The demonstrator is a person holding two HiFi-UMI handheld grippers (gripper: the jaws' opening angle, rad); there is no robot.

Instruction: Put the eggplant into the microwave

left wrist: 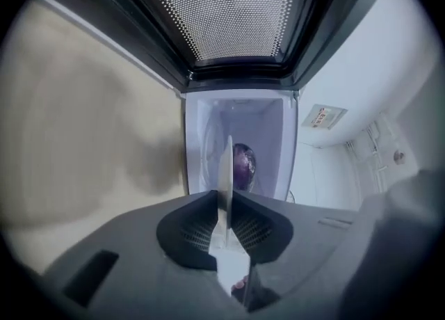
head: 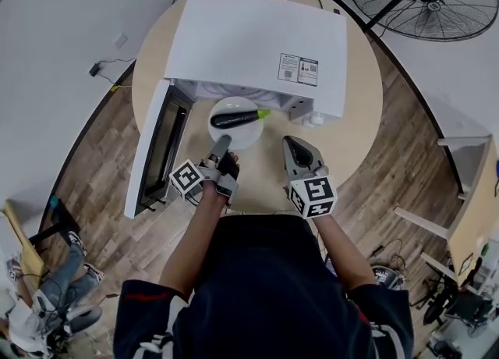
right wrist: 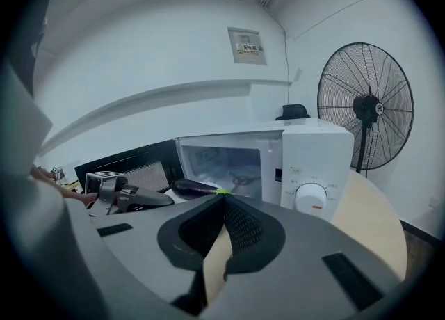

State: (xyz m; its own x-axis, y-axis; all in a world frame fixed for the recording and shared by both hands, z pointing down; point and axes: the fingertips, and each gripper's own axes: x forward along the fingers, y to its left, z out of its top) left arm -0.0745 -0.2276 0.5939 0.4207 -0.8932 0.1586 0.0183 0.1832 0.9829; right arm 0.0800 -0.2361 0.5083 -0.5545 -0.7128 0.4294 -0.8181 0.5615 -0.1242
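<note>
Table (head: 360, 127); microwave dial (right wrist: 311, 197), right gripper view

left tongs (head: 221, 145) rolled on their side, clamped on the near rim of the plate (head: 243, 136), one jaw over it, one under. gloved left hand (head: 224, 176) right behind them. right tongs (head: 291, 143) just to the right of the left tongs, tipped slightly down, jaws together, nothing between. both forearms run back from the tongs, elbows bent

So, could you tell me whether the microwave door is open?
Open: the microwave door stands swung out leftward, baring the cavity.
</note>
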